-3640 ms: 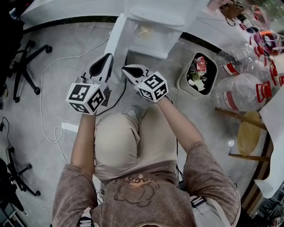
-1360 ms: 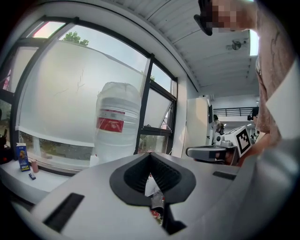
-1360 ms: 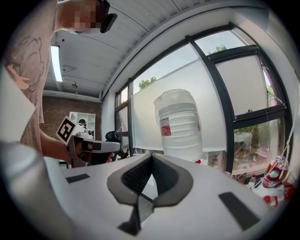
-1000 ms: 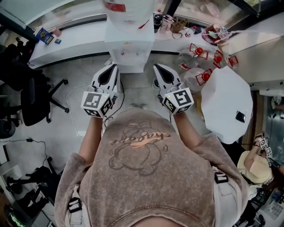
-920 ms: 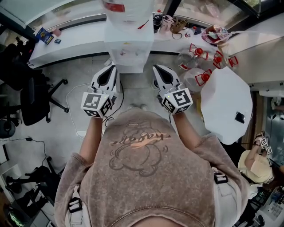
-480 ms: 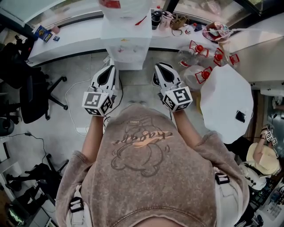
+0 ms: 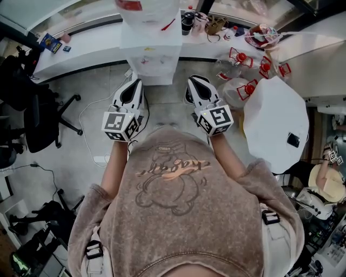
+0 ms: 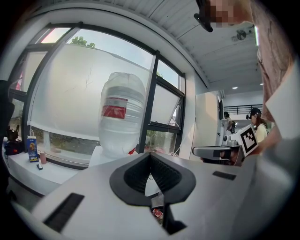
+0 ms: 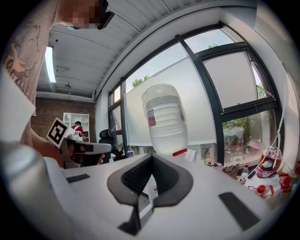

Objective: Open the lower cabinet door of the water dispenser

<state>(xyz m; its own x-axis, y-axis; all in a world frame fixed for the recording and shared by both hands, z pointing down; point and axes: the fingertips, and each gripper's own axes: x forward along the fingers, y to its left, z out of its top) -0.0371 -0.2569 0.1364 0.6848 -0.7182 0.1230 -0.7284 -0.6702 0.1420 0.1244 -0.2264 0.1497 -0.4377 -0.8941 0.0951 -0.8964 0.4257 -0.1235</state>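
Observation:
The white water dispenser [image 7: 150, 57] stands against the counter with a big clear bottle [image 7: 146, 6] on top. From this steep angle its lower cabinet door cannot be made out. My left gripper [image 7: 134, 82] and right gripper [image 7: 193, 81] are held side by side at chest height, short of the dispenser and pointing at it. Both are shut and hold nothing. In the left gripper view the jaws [image 8: 150, 154] meet below the bottle [image 8: 121, 117]. The right gripper view shows the same, with closed jaws [image 9: 152, 157] under the bottle [image 9: 165, 119].
A white counter [image 7: 81, 46] runs along the window behind the dispenser. Several clear jugs with red handles [image 7: 243, 70] lie on the floor at the right beside a white tabletop [image 7: 275, 124]. A black office chair [image 7: 38, 116] and a floor cable [image 7: 89, 119] are at the left.
Since the earliest frame the person has risen from a crouch at the opened lower cabinet and now stands back from the dispenser. Over the last second both grippers stay shut and nearly in place.

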